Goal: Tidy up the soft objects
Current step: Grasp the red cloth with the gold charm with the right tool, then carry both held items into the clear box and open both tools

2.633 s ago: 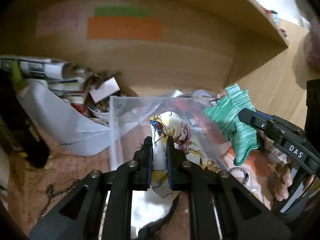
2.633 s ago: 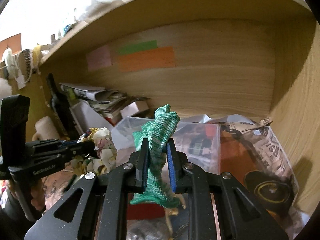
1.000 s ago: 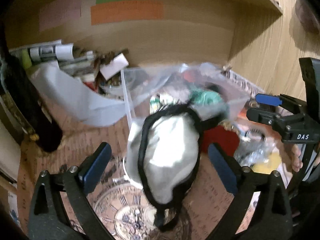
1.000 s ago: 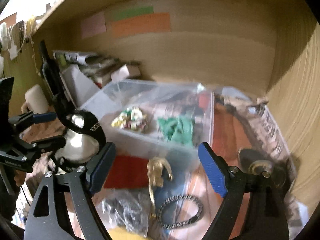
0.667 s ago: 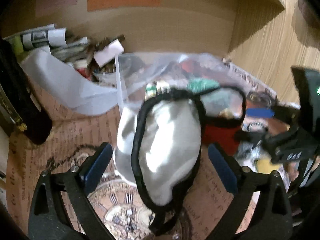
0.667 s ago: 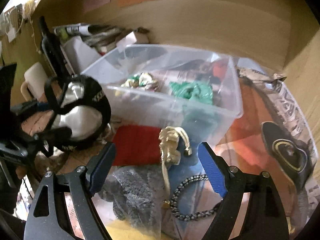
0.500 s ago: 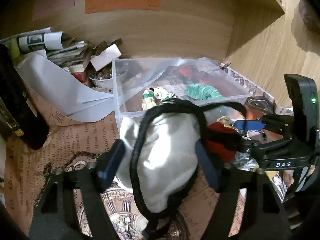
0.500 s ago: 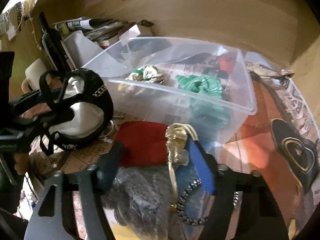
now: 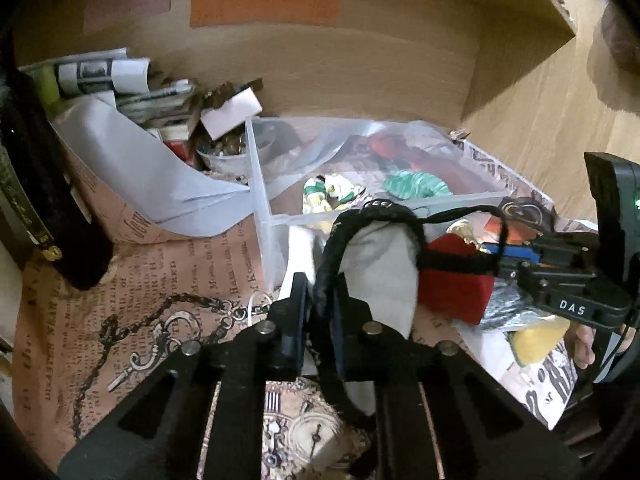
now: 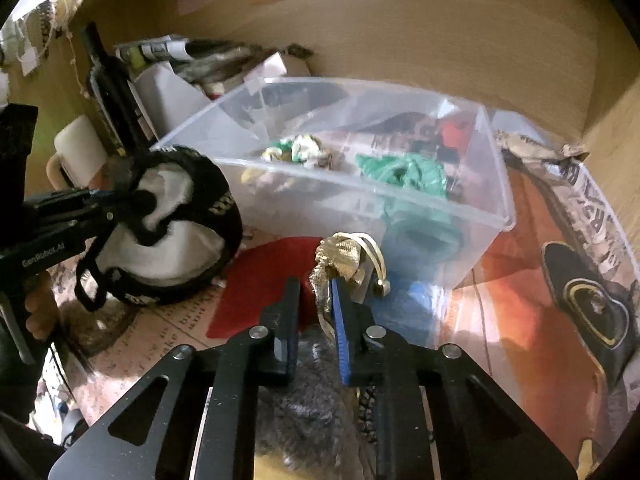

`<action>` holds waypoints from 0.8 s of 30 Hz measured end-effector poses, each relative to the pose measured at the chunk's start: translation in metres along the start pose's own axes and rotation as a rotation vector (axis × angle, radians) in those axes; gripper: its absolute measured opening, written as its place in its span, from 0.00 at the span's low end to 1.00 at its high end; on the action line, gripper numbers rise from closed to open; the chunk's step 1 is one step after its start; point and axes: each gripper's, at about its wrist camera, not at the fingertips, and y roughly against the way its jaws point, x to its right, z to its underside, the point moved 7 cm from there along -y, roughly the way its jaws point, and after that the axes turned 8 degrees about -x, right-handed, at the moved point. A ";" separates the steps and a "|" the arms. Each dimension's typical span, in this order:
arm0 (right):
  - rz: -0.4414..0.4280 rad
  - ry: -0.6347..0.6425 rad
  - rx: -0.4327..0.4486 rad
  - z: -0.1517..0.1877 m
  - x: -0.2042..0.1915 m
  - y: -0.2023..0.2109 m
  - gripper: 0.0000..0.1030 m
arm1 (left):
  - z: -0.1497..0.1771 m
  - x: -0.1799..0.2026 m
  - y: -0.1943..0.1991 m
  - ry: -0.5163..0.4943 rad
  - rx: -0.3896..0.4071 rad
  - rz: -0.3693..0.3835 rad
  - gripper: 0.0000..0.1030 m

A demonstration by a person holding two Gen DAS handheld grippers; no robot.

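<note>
Left wrist view: left gripper (image 9: 320, 312) low in the centre, nearly closed, pinching the black rim of a white-lined black cap (image 9: 380, 264) just in front of a clear plastic bin (image 9: 260, 184). Inside the bin: a crumpled patterned cloth (image 9: 328, 194) left of centre and a green knitted cloth (image 9: 416, 184) to its right, apart from each other, with something red behind at the far wall, too blurred to name. At right of frame, right gripper (image 9: 508, 256) over a red cloth (image 9: 456, 292); a yellow piece (image 9: 536, 340) below it.

Right wrist view: right gripper (image 10: 316, 320) at lower centre, narrowly parted, closing around a gold fabric piece (image 10: 340, 260) that touches the blue pad; firm hold or not, cannot tell. Underneath, a flat red cloth (image 10: 260, 288) to the left, a blue item (image 10: 416, 300) to the right, grey fluffy material (image 10: 312, 408) at the bottom edge. Same bin (image 10: 496, 184) in upper centre, holding the patterned cloth (image 10: 304, 150) and green knitted cloth (image 10: 400, 168). Left gripper (image 10: 132, 200) at mid-left, gripping the cap (image 10: 168, 240), held clear of the bin's near-left corner.
</note>
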 end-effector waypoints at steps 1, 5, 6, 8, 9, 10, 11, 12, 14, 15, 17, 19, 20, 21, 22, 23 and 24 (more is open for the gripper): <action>-0.002 -0.001 0.015 -0.002 -0.001 0.005 0.13 | -0.001 0.001 0.004 -0.002 0.006 0.000 0.09; 0.003 0.002 0.077 -0.008 -0.004 0.029 0.13 | -0.004 0.007 0.024 -0.009 0.041 0.009 0.08; 0.005 0.002 0.093 -0.009 -0.004 0.035 0.13 | -0.005 0.009 0.028 -0.013 0.051 0.008 0.08; 0.007 0.003 0.121 -0.012 -0.005 0.046 0.13 | -0.006 0.014 0.038 -0.035 0.067 -0.001 0.08; 0.013 0.004 0.139 -0.013 -0.005 0.052 0.13 | -0.006 0.015 0.040 -0.043 0.068 -0.006 0.08; 0.015 0.007 0.149 -0.015 -0.005 0.055 0.13 | -0.005 0.016 0.041 -0.045 0.061 -0.012 0.09; 0.018 0.007 0.165 -0.016 -0.006 0.061 0.13 | -0.004 0.016 0.040 -0.048 0.051 -0.013 0.09; 0.021 0.008 0.177 -0.017 -0.006 0.065 0.13 | -0.002 0.015 0.037 -0.047 0.039 -0.017 0.09; 0.028 0.010 0.197 -0.019 -0.007 0.071 0.13 | 0.003 0.013 0.030 -0.044 0.007 -0.029 0.09; 0.031 0.011 0.202 -0.018 -0.007 0.074 0.13 | 0.006 0.011 0.025 -0.043 -0.011 -0.033 0.09; 0.031 0.005 0.211 -0.018 -0.006 0.077 0.13 | 0.012 0.007 0.018 -0.033 -0.037 -0.040 0.09; 0.029 0.001 0.214 -0.016 -0.004 0.077 0.13 | 0.016 0.002 0.016 -0.019 -0.046 -0.054 0.09; 0.028 0.001 0.213 -0.015 -0.004 0.077 0.13 | 0.017 0.000 0.016 -0.010 -0.050 -0.054 0.09; 0.026 0.001 0.213 -0.015 -0.004 0.077 0.13 | 0.018 -0.001 0.016 -0.004 -0.055 -0.050 0.11; 0.024 -0.001 0.213 -0.014 -0.004 0.077 0.13 | 0.019 -0.003 0.016 0.006 -0.060 -0.050 0.17; 0.020 -0.002 0.213 -0.014 -0.004 0.076 0.13 | 0.020 -0.005 0.016 0.011 -0.063 -0.051 0.20; 0.019 -0.003 0.214 -0.013 -0.004 0.076 0.13 | 0.021 -0.006 0.016 0.016 -0.062 -0.055 0.24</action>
